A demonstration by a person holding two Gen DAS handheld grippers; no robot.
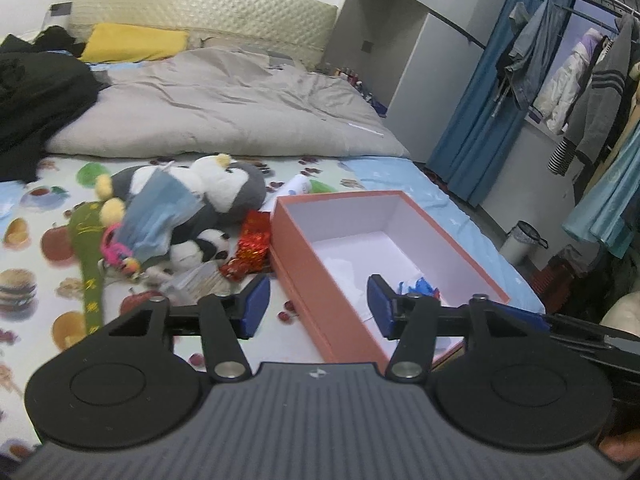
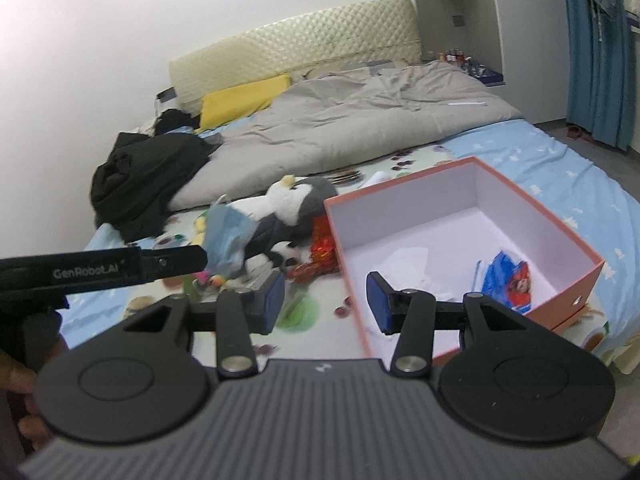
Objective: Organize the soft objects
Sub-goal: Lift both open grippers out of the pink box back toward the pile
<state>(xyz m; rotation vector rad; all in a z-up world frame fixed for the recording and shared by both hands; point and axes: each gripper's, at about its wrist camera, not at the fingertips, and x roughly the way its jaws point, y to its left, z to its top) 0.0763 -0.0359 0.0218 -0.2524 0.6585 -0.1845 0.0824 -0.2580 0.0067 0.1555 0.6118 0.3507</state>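
crowding box (image 1: 304, 256): penguin plush (image 1: 224, 188), red wrapper (image 1: 250, 250); duvet (image 1: 224, 108) behind

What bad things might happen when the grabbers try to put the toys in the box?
The toys lie in a tangled heap: pulling the penguin plush might drag the blue cloth and the small panda along. The orange box is light-looking and near the bed edge; a bump from the left gripper or right gripper might shove it off.
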